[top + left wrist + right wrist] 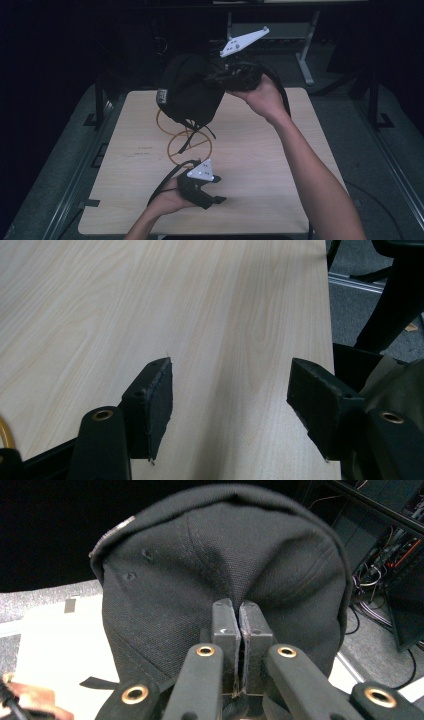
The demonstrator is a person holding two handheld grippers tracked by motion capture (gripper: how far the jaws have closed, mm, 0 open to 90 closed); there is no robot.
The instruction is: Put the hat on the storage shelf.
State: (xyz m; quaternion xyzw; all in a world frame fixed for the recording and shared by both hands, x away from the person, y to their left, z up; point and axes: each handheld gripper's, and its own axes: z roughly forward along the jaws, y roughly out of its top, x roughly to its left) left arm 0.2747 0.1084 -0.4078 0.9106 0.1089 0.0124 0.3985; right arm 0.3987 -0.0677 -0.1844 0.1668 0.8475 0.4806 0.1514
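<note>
The left gripper point(212, 192) was held low over the near part of the counter point(260, 165), its fingers point(150, 405) spread wide with nothing between them. Beyond it, what seemed to be a yellow wire stand point(187, 142) was seen on the counter. Above the far edge, a black cap point(187, 92) was held aloft, its cloth pinched between the clenched fingers point(225, 630) of the right gripper point(235, 625).
</note>
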